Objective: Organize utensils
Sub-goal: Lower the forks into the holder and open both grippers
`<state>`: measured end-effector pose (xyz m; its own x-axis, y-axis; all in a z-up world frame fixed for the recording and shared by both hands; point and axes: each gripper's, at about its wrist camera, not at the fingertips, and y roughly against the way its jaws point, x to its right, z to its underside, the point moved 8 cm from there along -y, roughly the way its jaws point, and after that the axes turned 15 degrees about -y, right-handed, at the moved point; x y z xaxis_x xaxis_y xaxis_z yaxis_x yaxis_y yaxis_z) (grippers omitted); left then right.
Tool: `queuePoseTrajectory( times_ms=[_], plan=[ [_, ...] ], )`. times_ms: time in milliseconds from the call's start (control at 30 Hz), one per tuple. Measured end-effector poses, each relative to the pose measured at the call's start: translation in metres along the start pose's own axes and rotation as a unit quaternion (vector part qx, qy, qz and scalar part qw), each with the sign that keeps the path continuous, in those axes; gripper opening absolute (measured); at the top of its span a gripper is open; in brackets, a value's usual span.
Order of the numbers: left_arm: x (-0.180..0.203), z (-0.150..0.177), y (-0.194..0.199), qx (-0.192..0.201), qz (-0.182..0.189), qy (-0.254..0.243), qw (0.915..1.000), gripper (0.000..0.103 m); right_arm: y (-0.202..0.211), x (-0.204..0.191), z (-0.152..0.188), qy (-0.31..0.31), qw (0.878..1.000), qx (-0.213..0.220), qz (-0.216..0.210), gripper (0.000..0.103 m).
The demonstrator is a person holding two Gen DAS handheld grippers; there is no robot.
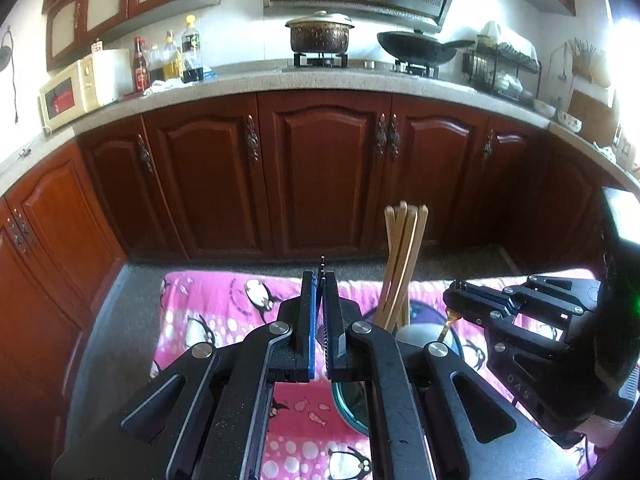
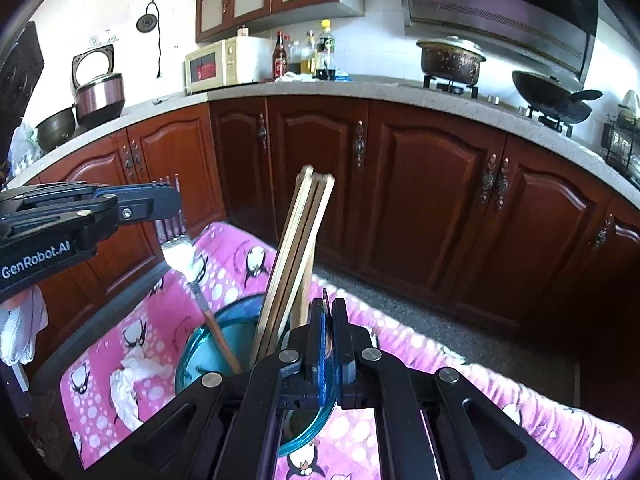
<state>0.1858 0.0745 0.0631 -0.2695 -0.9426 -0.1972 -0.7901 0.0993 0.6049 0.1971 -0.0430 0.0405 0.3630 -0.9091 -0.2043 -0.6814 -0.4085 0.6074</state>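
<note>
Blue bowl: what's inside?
Bowl holds upright chopsticks and the fork's wooden handle end; left claw grips its tines. The bowl's bottom is hidden behind the right claw.

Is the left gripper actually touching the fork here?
Touching. In the right wrist view the left gripper is clamped across the fork at its tines, which stick out above and below the closed fingers; the handle hangs toward the blue glass bowl.

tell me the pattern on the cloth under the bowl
Pink cloth with penguins, white dots and small fish; clearest in the right wrist view.
</note>
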Motion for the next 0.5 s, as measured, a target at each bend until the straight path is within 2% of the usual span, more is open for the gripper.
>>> queuePoseTrajectory(
  times_ms=[233, 433, 467, 500],
  plan=[
    [0.014, 0.015, -0.007, -0.017, 0.01, 0.004, 0.9998, 0.002, -0.006, -0.002, 0.022, -0.005, 0.999, -0.033, -0.019, 0.004],
    [0.016, 0.015, -0.004, -0.017, 0.024, 0.015, 0.9995, 0.002, -0.005, 0.003, 0.024, -0.039, 0.997, -0.048, -0.044, 0.006],
    [0.016, 0.015, -0.003, -0.018, 0.029, 0.019, 0.9992, 0.002, -0.004, 0.004, 0.024, -0.048, 0.996, -0.051, -0.051, 0.006],
    [0.016, 0.015, -0.003, -0.018, 0.031, 0.021, 0.9991, 0.003, -0.003, 0.005, 0.024, -0.06, 0.995, -0.051, -0.062, 0.011]
  ],
)
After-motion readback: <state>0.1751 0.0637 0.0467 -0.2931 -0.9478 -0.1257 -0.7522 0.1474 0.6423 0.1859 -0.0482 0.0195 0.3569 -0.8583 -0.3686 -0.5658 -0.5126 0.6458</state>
